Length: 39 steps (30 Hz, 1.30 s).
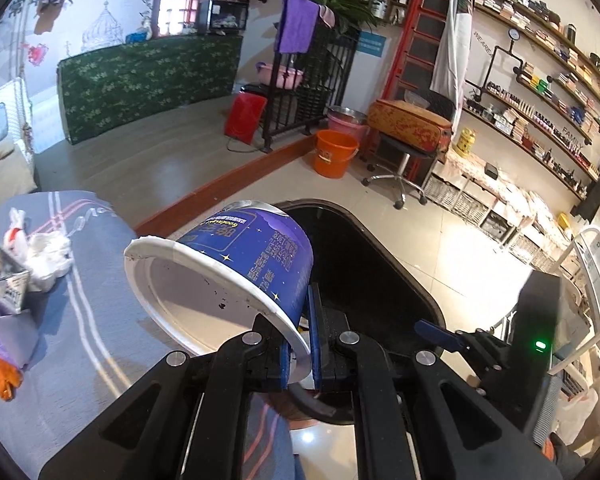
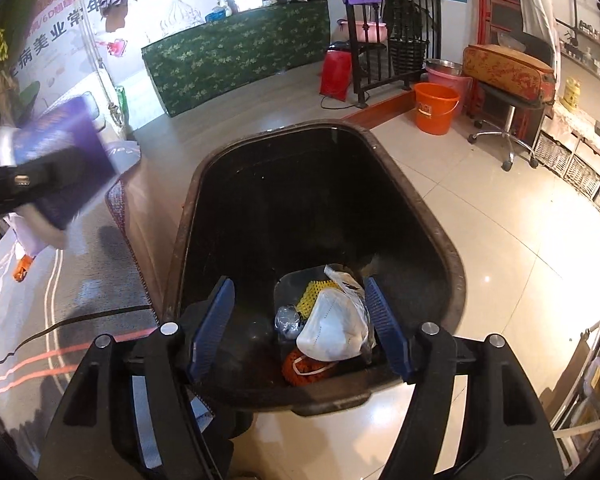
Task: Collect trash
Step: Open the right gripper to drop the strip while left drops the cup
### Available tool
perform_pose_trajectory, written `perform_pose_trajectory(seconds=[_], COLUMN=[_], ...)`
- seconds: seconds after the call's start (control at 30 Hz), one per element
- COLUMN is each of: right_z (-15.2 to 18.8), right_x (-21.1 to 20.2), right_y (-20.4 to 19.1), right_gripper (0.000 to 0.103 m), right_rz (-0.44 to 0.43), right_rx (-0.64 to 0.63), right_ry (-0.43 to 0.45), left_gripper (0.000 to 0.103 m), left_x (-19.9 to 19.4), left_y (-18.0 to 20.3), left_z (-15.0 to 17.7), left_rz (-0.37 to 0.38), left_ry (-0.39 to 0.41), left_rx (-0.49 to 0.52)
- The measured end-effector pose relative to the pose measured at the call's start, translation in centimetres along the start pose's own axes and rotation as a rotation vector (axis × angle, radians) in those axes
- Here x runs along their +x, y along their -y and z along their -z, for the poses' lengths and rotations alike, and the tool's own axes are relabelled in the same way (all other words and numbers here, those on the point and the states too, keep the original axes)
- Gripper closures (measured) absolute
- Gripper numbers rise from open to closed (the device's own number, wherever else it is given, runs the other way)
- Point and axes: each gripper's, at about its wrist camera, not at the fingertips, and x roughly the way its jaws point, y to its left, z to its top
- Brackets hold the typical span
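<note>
My left gripper (image 1: 300, 340) is shut on the rim of a blue paper noodle cup (image 1: 236, 264), white inside, held tilted between the grey table and the black trash bin (image 1: 380, 280). The cup shows blurred at the left of the right wrist view (image 2: 64, 160). My right gripper (image 2: 300, 328) is open and empty, right above the bin (image 2: 440, 248). Inside the bin lie a white face mask (image 2: 332, 332), yellow mesh (image 2: 312, 294) and an orange mesh piece (image 2: 300, 368).
On the striped grey tablecloth (image 1: 80, 320) lie white crumpled tissue (image 1: 48, 256), a foil wrapper (image 1: 4, 280), a purple-and-white wrapper (image 1: 4, 328) and an orange scrap (image 1: 6, 378). An orange bucket (image 1: 334, 152), office chair (image 1: 404, 160) and shelves stand beyond the bin.
</note>
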Motion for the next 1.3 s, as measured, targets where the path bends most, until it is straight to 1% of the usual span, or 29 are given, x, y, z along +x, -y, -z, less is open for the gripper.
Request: perform_pose_trajectory(seconds=[0.3, 0.5, 0.67, 0.73, 0.8, 0.83, 0.9, 0.93, 0.97, 1.03, 1.07, 1.1, 1.2, 1.23, 1.3], right_z=[1.1, 1.6, 1.7, 1.6, 1.8, 1.8, 2.0, 2.0, 2.1, 2.1, 2.2, 2.2, 2.1, 2.1, 2.0], right_x=[-2.2, -2.3, -2.5, -2.5, -2.6, -2.6, -2.6, -2.6, -2.6, -2.6, -2.6, -2.6, -2.6, -2.6, -2.6], right_y=[0.8, 0.2, 0.2, 0.2, 0.2, 0.2, 0.1, 0.0, -0.1, -0.3, -0.4, -0.6, -0.9, -1.0, -1.1], right_gripper=[0.035, 0.035, 0.035, 0.034, 0.034, 0.034, 0.034, 0.034, 0.034, 0.034, 0.033, 0.033, 0.033, 0.033, 0.032], right_rz=[-0.019, -0.027, -0.033, -0.034, -0.032, -0.033, -0.035, -0.039, -0.042, -0.045, -0.048, -0.050, -0.056, -0.057, -0.062], right_rx=[0.002, -0.004, -0.003, 0.001, 0.002, 0.001, 0.000, 0.000, -0.002, -0.007, -0.010, -0.012, -0.017, -0.017, -0.017], right_ry=[0.007, -0.007, -0.009, -0.011, -0.013, -0.014, -0.018, -0.021, -0.023, -0.023, -0.023, -0.024, -0.024, -0.024, -0.023], left_gripper=[0.095, 0.095, 0.095, 0.095, 0.093, 0.090, 0.075, 0.054, 0.039, 0.032, 0.025, 0.023, 0.020, 0.016, 0.015], left_x=[3.6, 5.7, 7.0, 7.5, 7.9, 8.0, 8.1, 8.0, 7.9, 7.6, 7.6, 7.6, 7.2, 7.0, 6.6], left_y=[1.5, 1.7, 2.7, 3.1, 3.2, 3.3, 3.3, 3.4, 3.3, 3.2, 3.2, 3.2, 2.7, 2.4, 1.8], left_z=[-1.0, -2.1, -2.7, -2.7, -2.8, -2.9, -3.1, -3.2, -3.3, -3.5, -3.6, -3.6, -3.5, -3.4, -3.3], left_rz=[0.060, 0.102, 0.138, 0.137, 0.132, 0.138, 0.137, 0.125, 0.120, 0.133, 0.132, 0.123, 0.124, 0.126, 0.107], left_ry=[-0.085, -0.126, -0.174, -0.194, -0.217, -0.224, -0.227, -0.223, -0.212, -0.195, -0.195, -0.191, -0.194, -0.203, -0.195], left_rx=[0.011, -0.009, 0.022, 0.033, 0.033, 0.033, 0.041, 0.043, 0.037, 0.019, 0.014, 0.008, -0.021, -0.033, -0.045])
